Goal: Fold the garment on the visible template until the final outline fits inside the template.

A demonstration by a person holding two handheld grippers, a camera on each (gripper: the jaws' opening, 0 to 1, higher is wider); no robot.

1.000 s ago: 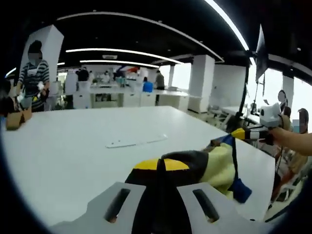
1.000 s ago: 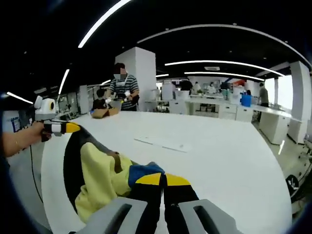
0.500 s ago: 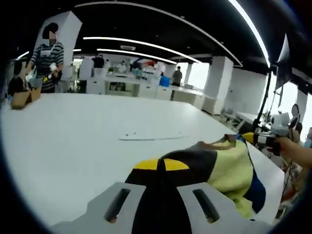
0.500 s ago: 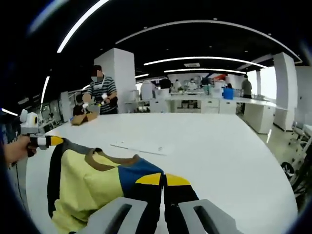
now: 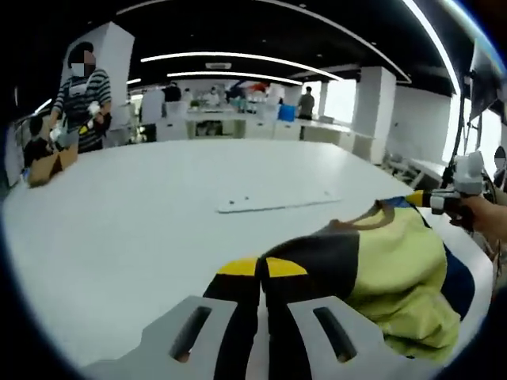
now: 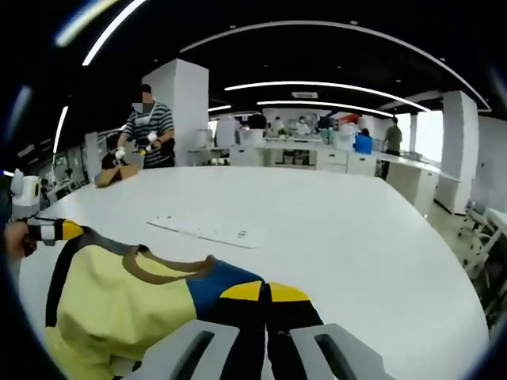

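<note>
— Tongs first: how are they set?
— Left tongs (image 5: 262, 269) are clenched on the dark shoulder edge of the T-shirt (image 5: 396, 265), yellow tips pressed together. Right tongs (image 6: 266, 293) are likewise clamped on the T-shirt (image 6: 127, 297), at its blue shoulder panel.

— Where is the T-shirt seen?
— It is held stretched between the two tongs over the near edge of the white worktop (image 5: 142, 229). Its yellow-green body, brown collar and dark and blue sides are seen; whether the cloth rests on the worktop or hangs just above it cannot be told.

— Is the other gripper seen in each view?
— Yes. At the right edge of the left gripper view, the right tongs (image 5: 418, 199) are held by a hand (image 5: 483, 215). At the left edge of the right gripper view, the left tongs (image 6: 67, 230) are seen.

— And the template?
— A flat white sheet (image 5: 277, 199) is laid on the worktop beyond the T-shirt, apart from it (image 6: 207, 230).

— Anything else?
— A person in a striped top (image 5: 79, 99) is stood at the far end.
</note>
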